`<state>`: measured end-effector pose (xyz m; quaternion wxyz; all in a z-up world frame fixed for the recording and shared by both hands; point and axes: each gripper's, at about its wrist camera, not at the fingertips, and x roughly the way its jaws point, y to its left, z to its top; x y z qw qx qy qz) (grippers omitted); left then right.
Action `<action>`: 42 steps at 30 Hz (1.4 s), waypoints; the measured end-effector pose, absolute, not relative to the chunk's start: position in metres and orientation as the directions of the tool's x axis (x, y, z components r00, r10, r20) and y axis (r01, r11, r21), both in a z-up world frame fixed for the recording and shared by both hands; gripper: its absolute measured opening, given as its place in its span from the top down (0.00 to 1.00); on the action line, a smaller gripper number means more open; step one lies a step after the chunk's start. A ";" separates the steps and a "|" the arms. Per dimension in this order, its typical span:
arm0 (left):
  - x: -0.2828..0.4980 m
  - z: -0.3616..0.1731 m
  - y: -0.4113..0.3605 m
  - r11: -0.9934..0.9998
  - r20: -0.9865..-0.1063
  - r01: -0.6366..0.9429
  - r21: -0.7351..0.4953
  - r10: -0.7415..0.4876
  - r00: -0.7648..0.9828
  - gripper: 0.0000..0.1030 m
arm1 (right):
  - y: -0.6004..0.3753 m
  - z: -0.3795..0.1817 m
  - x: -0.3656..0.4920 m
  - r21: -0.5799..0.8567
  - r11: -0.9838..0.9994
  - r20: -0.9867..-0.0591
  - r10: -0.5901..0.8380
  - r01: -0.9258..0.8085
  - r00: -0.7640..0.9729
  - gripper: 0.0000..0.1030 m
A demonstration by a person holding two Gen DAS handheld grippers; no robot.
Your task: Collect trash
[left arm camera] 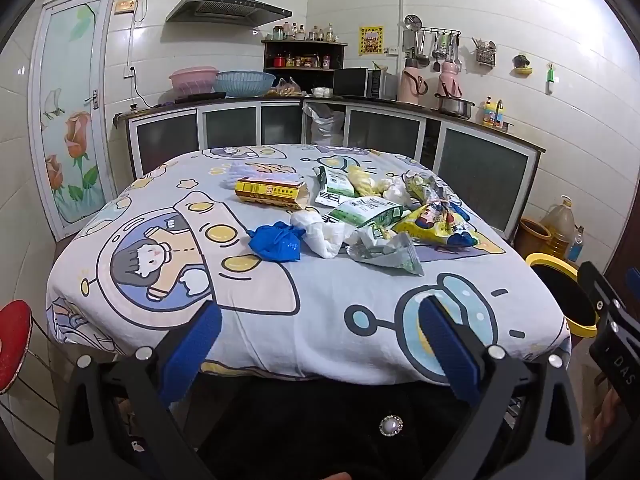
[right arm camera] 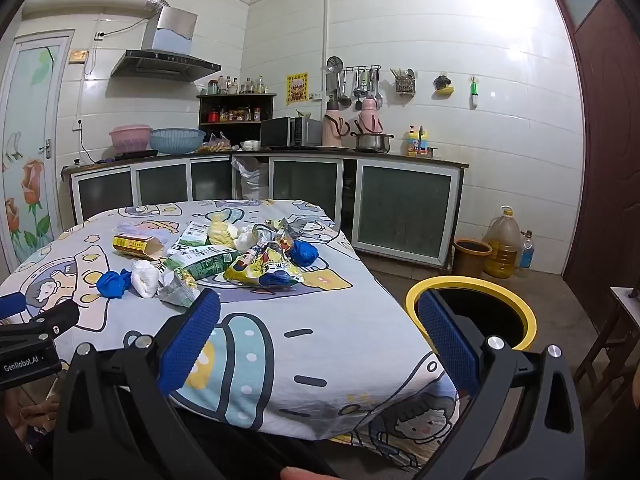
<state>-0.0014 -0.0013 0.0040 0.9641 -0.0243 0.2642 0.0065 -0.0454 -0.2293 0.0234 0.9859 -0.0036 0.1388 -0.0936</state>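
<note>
Left gripper [left arm camera: 318, 322] spread wide, nothing between fingers, hanging at near edge of table [left arm camera: 320, 320]. Right gripper [right arm camera: 318, 324] spread wide too, empty, by near right corner. Trash pile [left arm camera: 372, 216] sits near far right part of tabletop. Wrappers heaped, some hidden under others. Yellow-rimmed bin [right arm camera: 472, 312] beside table, partly hidden behind finger.

Both grippers hover at the near edge of the table [left arm camera: 320, 344], jaws spread wide and empty: left gripper [left arm camera: 318, 322], right gripper [right arm camera: 318, 318] beside it
</note>
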 end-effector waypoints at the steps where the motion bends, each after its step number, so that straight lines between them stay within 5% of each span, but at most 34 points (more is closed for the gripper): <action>1: -0.001 0.004 -0.001 0.999 -0.510 -0.024 -0.044 -0.001 0.860 0.07 | -0.230 0.023 -0.045 -0.032 0.983 -0.277 -0.185 0.183 0.943 0.07; 42: -0.001 0.002 -0.002 0.999 -0.515 -0.022 -0.039 -0.002 0.857 0.07 | -0.230 0.021 -0.045 -0.034 0.983 -0.281 -0.184 0.182 0.942 0.07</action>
